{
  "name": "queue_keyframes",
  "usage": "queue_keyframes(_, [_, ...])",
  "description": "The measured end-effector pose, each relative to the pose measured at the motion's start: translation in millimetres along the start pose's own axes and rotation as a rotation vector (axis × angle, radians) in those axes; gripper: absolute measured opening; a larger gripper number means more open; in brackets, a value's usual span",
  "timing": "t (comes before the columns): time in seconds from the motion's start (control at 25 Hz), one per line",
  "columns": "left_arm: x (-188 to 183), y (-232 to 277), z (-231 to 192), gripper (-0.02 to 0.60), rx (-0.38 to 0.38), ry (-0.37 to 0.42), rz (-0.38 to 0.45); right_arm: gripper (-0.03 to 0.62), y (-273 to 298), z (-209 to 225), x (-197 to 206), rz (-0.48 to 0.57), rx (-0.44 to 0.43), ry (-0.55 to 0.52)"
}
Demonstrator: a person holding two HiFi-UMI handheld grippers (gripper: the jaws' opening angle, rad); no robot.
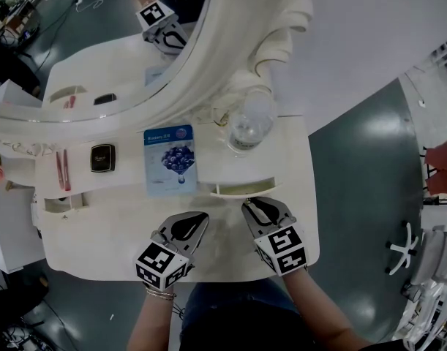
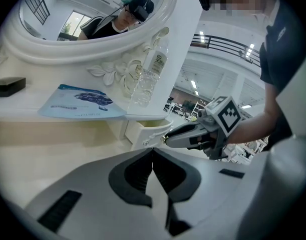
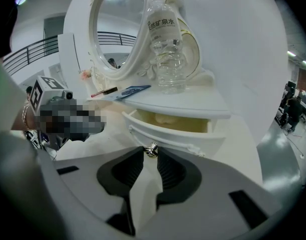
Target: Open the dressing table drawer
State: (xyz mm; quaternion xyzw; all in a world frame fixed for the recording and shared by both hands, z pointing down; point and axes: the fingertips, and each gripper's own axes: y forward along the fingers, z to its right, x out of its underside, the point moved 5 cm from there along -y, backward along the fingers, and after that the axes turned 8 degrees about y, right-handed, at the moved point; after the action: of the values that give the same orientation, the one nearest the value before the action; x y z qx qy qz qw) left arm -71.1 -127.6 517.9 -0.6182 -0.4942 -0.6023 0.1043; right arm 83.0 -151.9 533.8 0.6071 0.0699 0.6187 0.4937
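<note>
White drawer [image 3: 168,126], partly open, just ahead of right gripper [image 3: 150,155] jaws; its sm. metal knob [image 3: 151,149] pinched btwn them.

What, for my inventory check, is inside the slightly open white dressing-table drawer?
Inside the white drawer, only a pale yellowish inner wall shows through the gap. Its floor and any contents are hidden by its own front and the white shelf above.
</note>
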Motion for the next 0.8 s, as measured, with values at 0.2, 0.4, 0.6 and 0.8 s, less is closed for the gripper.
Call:
queue_keyframes(0.2, [3,-2,3,0.018,-0.002,-0.003,-0.002,0.100,-2,-2,4,-0.002,-0.002,0.000])
queue_keyframes(0.4, [5,-3,6,0.018,0.001,-0.007,-0.004,0.100,-4,-4,7,-0.004,-0.005,0.001])
queue_keyframes(0.6, [5,-4,10,0.018,0.004,-0.005,-0.004,0.100,-6,-5,9,-0.010,-0.004,-0.005])
queue_keyframes(0.8, [6,-5,12,0.018,0.005,-0.003,-0.002,0.100,-7,-8,14,-0.014,-0.008,-0.003])
